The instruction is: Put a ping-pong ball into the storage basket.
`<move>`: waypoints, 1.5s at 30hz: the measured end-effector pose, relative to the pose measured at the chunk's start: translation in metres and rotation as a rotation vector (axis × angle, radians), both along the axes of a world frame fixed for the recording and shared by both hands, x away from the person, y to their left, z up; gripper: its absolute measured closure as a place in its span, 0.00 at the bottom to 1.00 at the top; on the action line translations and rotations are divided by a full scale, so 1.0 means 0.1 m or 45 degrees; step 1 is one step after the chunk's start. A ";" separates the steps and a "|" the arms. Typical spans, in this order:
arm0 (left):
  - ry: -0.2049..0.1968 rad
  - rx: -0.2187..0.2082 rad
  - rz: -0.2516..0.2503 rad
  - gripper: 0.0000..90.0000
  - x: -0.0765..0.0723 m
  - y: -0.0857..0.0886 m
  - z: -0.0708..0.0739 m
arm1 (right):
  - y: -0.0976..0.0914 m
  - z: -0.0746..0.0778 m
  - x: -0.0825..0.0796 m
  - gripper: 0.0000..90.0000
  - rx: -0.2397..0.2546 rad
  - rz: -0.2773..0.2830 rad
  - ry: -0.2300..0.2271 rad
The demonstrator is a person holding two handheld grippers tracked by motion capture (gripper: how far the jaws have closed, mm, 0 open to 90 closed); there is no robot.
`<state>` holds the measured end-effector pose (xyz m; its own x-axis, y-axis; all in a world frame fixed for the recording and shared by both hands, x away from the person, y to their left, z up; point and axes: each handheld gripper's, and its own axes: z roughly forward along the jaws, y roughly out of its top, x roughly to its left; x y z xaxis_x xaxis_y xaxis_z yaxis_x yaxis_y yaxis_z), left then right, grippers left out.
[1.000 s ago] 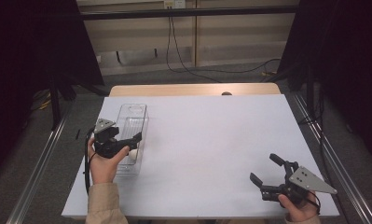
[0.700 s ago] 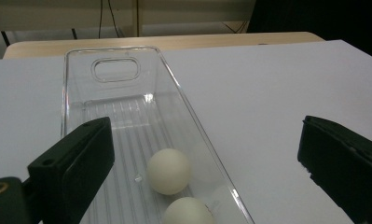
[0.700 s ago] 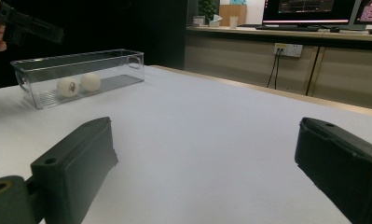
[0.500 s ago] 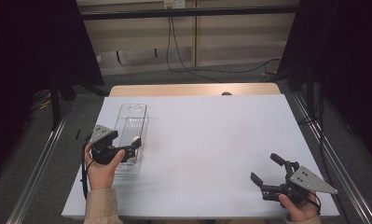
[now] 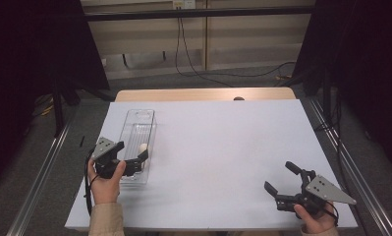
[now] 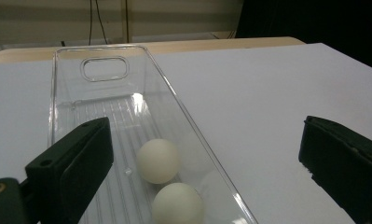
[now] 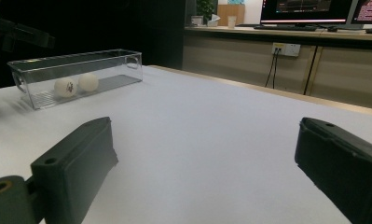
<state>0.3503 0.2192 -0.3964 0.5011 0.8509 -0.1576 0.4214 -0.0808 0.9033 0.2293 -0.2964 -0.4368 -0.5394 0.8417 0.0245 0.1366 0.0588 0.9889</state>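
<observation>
Here the left claw (image 5: 133,158) has just been opening (nothing between) above two white balls (image 6: 158,160) in the clear bin (image 5: 134,129).

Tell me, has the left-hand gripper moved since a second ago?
Yes. The left gripper has drawn back toward the person along the clear box, jaws just opened, nothing between them.

Two white balls (image 6: 158,160), one clear plastic bin (image 6: 104,70), two tools (image 5: 136,158)

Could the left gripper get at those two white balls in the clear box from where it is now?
Probably yes. The left gripper hangs over the near end of the clear box with its jaws wide apart. The box has no lid, and both white balls lie just below, nothing covering them.
</observation>
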 end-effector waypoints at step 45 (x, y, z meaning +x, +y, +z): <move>-0.071 -0.075 -0.046 0.03 -0.30 0.12 -0.19 | -0.02 -0.01 0.01 0.04 0.003 -0.012 0.000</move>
